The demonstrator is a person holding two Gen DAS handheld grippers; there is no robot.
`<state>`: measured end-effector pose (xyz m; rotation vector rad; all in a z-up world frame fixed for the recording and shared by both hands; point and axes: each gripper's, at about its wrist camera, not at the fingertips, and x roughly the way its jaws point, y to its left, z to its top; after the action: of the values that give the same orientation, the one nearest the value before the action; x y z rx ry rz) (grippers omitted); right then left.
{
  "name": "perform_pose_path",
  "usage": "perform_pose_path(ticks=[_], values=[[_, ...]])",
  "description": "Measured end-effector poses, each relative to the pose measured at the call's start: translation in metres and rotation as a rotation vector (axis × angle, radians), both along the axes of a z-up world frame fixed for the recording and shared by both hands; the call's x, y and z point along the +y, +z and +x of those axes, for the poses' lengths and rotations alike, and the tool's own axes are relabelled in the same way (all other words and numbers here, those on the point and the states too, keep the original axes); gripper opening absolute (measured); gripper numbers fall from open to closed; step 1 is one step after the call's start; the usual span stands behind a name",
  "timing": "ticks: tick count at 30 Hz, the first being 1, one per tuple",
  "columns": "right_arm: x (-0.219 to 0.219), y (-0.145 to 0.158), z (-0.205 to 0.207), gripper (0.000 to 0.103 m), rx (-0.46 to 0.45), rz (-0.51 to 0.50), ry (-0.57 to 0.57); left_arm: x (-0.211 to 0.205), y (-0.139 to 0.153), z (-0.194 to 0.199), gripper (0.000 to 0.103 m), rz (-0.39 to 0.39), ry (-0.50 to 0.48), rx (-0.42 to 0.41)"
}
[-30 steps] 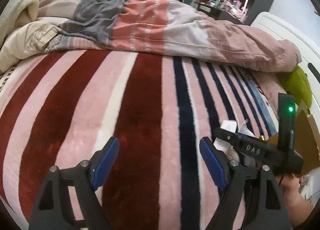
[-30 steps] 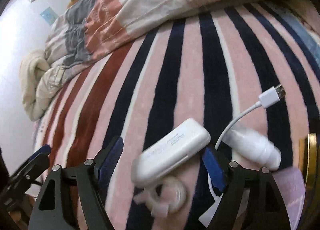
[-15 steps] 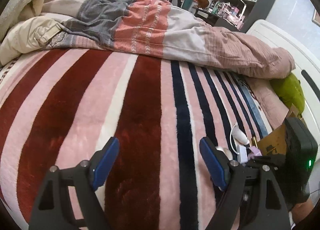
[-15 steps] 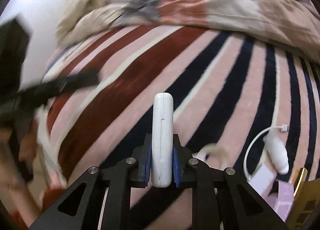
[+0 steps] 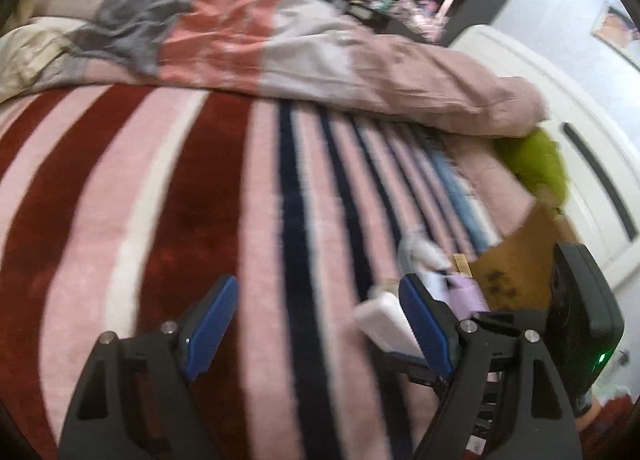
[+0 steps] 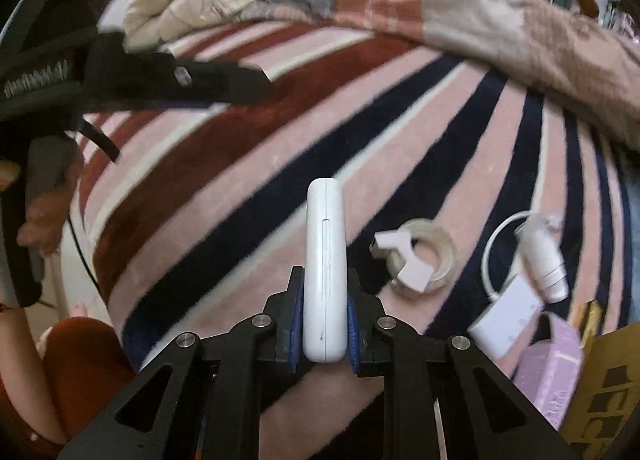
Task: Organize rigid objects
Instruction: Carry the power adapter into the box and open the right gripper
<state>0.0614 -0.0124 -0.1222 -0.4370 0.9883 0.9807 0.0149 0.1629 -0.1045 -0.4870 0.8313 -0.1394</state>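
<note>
White slim case (image 6: 324, 268) pinched edge-on in right gripper (image 6: 323, 302), held above the striped bed blanket (image 6: 248, 163). Left gripper (image 5: 316, 320) spread wide, holding nothing. On the blanket right of the case: tape roll (image 6: 420, 256), white cabled plug (image 6: 544, 260), white adapter (image 6: 506, 314), lilac box (image 6: 554, 364).

We are seeing the white case (image 5: 386, 324) partly hidden behind the left gripper's (image 5: 316, 330) right finger, and motion blur is smearing the small things beyond it past telling. In the right wrist view, the frame edge is cutting off the cardboard box (image 6: 608, 392) and purple box (image 6: 554, 368).
</note>
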Motion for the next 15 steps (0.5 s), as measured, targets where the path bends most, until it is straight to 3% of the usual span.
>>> perform_pose_path(ticks=[4,6,9,15], values=[[-0.022,0.044,-0.006,0.013,-0.047,0.098,0.001,-0.029,0.027,-0.001,0.075,-0.060,-0.101,-0.090],[-0.032,0.062,-0.007,0.013,-0.058,0.138,-0.002,-0.047,0.040,0.001,0.067,-0.077,-0.134,-0.100],[-0.052,0.090,-0.011,0.013,-0.079,0.213,-0.014,-0.070,0.064,0.006,0.046,-0.147,-0.179,-0.139],[-0.113,0.129,-0.007,0.013,-0.137,0.304,-0.088,-0.134,0.113,0.026,0.044,-0.082,-0.253,-0.166]])
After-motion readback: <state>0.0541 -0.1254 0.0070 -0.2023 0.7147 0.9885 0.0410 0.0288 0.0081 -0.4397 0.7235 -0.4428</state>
